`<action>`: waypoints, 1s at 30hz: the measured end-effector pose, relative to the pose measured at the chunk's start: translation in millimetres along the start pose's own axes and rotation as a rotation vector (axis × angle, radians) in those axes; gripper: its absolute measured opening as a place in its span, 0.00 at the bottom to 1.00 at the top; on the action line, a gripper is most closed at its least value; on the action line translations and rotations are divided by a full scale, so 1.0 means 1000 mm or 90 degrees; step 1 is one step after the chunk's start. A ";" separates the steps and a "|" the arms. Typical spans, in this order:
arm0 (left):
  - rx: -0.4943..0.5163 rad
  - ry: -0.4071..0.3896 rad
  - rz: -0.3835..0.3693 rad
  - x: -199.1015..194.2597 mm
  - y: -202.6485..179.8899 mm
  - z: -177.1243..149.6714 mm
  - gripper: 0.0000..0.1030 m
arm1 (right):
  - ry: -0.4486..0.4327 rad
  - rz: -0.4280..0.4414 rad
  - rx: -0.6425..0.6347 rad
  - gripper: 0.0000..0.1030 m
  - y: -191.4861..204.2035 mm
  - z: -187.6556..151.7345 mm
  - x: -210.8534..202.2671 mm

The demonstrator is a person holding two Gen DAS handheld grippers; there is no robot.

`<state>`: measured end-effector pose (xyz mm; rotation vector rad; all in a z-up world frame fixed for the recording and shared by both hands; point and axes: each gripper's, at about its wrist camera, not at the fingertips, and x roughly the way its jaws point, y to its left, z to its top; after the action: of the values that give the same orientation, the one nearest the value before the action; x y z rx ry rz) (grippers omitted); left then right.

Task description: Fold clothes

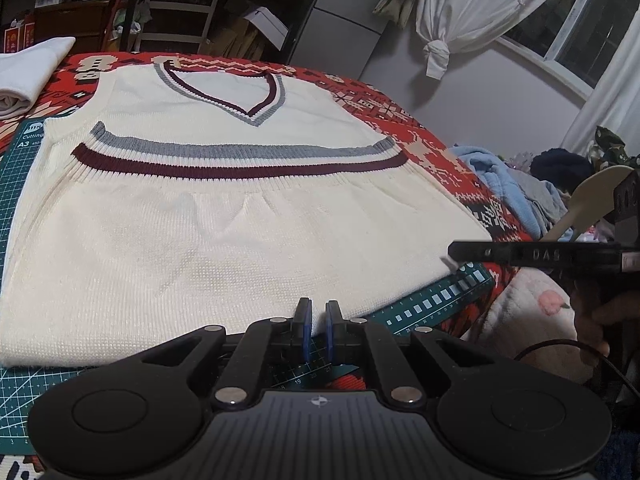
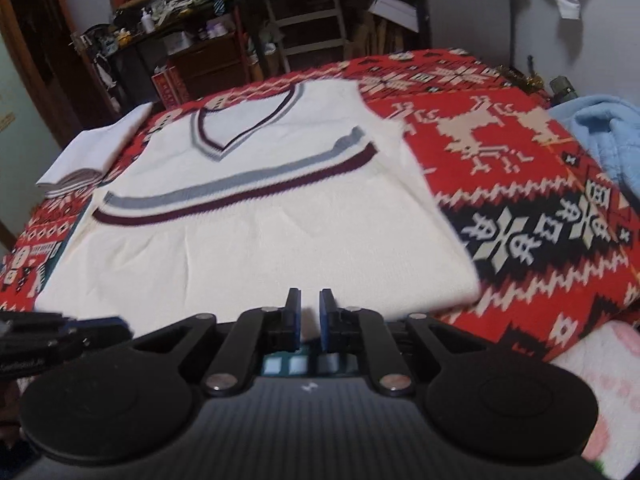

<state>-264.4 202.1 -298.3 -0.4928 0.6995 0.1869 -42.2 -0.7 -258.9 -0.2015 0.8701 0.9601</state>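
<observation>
Soft, limp knit vest [image 1: 224, 216] lies hem-folded on the bed's near edge; likely best pinched at corners. Left gripper [image 1: 316, 322] and right gripper [image 2: 309, 316] slightly spread, empty.

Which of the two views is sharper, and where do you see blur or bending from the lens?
Left wrist view: sharp, the knit of the cream sleeveless sweater reads clearly; the green cutting mat edge bows from fisheye. Right wrist view: motion-blurred, the sweater's stripes smear and the red patterned blanket is soft.
</observation>
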 end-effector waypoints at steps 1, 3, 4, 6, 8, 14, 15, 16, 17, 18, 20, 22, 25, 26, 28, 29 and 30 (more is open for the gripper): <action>-0.003 0.000 -0.001 0.000 0.001 0.000 0.07 | 0.001 -0.010 -0.004 0.10 -0.001 0.003 0.003; -0.010 0.000 -0.005 0.000 0.002 0.000 0.07 | 0.009 -0.018 -0.004 0.08 -0.006 0.001 0.005; -0.012 0.000 -0.008 0.000 0.003 0.000 0.07 | 0.014 -0.021 -0.001 0.06 -0.008 0.000 0.005; -0.016 0.001 -0.010 0.000 0.004 0.000 0.07 | 0.024 -0.027 0.006 0.06 -0.014 -0.004 0.003; -0.019 0.001 -0.012 -0.001 0.004 0.000 0.07 | 0.031 -0.029 0.028 0.06 -0.020 -0.004 -0.002; -0.016 0.000 -0.012 -0.001 0.004 -0.001 0.07 | 0.008 -0.054 0.039 0.09 -0.033 0.002 -0.007; -0.015 0.000 -0.012 -0.001 0.004 -0.001 0.07 | 0.010 -0.059 0.042 0.09 -0.036 0.002 -0.006; -0.015 0.000 -0.012 -0.001 0.004 -0.001 0.07 | 0.011 -0.064 0.045 0.06 -0.038 0.002 -0.005; -0.016 0.000 -0.013 -0.001 0.004 -0.001 0.07 | 0.012 -0.070 0.048 0.05 -0.041 0.001 -0.004; -0.017 0.001 -0.013 -0.001 0.004 -0.001 0.07 | 0.013 -0.075 0.050 0.05 -0.043 0.001 -0.003; -0.019 0.000 -0.014 0.000 0.004 -0.001 0.07 | 0.016 -0.078 0.064 0.06 -0.051 -0.001 -0.004; -0.022 0.000 -0.015 0.000 0.005 0.000 0.07 | 0.018 -0.083 0.080 0.06 -0.057 -0.001 -0.007; -0.022 -0.001 -0.016 0.000 0.005 -0.001 0.07 | 0.011 -0.095 0.089 0.06 -0.063 0.000 -0.009; -0.022 -0.001 -0.017 0.000 0.006 -0.001 0.07 | 0.008 -0.090 0.097 0.06 -0.064 0.000 -0.009; -0.021 -0.001 -0.016 0.000 0.005 0.000 0.07 | 0.010 -0.092 0.094 0.06 -0.063 0.001 -0.008; -0.020 -0.001 -0.015 0.000 0.005 0.000 0.07 | 0.012 -0.098 0.087 0.06 -0.061 0.001 -0.007; -0.019 -0.001 -0.015 0.000 0.005 0.000 0.07 | 0.013 -0.105 0.082 0.06 -0.058 0.001 -0.008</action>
<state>-266.1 205.9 -300.4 -0.5291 0.6902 0.1766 1.9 -39.3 -265.1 -0.1704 0.9163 0.7472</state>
